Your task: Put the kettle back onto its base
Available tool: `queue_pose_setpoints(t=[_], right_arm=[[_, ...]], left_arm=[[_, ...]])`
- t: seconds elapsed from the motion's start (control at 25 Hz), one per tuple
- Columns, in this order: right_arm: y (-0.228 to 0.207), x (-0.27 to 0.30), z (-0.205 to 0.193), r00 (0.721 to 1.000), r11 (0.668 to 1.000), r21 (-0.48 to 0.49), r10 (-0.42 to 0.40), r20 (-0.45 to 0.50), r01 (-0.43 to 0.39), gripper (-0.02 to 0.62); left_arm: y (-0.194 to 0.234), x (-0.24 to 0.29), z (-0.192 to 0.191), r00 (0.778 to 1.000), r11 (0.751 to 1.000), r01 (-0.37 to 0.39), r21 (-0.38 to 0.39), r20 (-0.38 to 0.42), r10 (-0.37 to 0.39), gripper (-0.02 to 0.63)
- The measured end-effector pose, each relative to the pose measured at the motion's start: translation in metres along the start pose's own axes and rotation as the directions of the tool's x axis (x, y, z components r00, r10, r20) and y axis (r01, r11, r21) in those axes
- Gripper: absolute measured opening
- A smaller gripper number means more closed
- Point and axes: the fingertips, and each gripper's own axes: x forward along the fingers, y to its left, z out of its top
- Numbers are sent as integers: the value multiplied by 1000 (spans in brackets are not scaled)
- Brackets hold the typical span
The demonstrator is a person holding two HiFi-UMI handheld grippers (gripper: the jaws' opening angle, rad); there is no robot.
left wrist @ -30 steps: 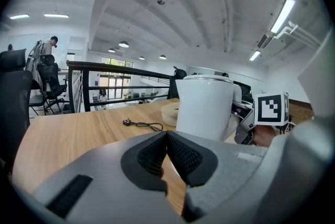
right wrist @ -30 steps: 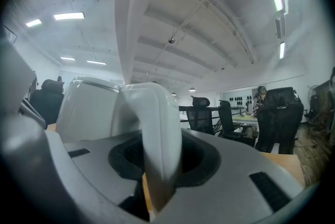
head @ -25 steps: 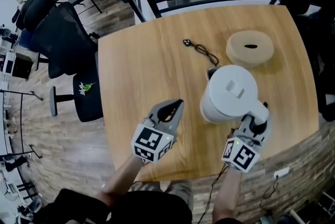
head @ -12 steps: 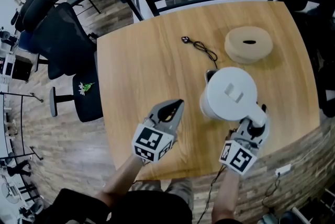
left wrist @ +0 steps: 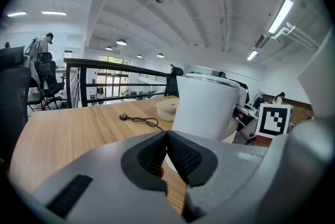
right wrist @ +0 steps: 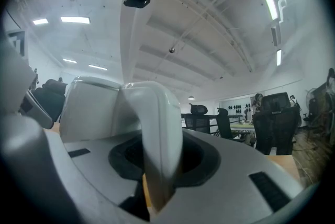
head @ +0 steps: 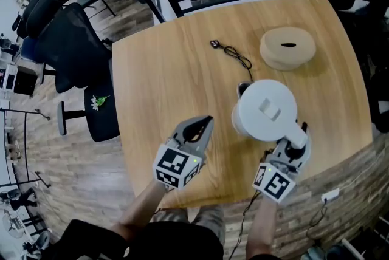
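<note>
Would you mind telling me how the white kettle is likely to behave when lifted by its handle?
The kettle looks rigid, so it should keep its shape. Held only at the side handle by the right tool, its wide body may tilt downward. The glossy handle could slip.

White kettle [head: 265, 108], beige base [head: 287, 48]

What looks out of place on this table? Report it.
The white kettle is off its round beige base, apart from it, its handle clamped by the right gripper. A black cord lies loose on the table, its plug on bare wood. No spill or damage shows.
</note>
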Motion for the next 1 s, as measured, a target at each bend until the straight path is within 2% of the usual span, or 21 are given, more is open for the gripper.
queue_pose_setpoints(t=[0.32, 0.52, 0.72, 1.0], right_arm=[[0, -8, 0, 1000, 1000, 6, -20, 17, 20, 86], [-3, -15, -10, 999, 1000, 8, -30, -11, 30, 80], [-3, -18, -5, 999, 999, 10, -49, 22, 48, 78], [-5, -21, -6, 998, 998, 3, -64, 19, 64, 78]], left_arm=[[-3, -3, -9, 1000, 1000, 7, 2, -10, -7, 2], [-6, -3, -12, 1000, 1000, 14, 6, -17, -14, 2], [-8, -5, -18, 999, 1000, 21, 9, -25, -21, 2], [-9, -9, -26, 999, 1000, 24, 6, -30, -23, 2]])
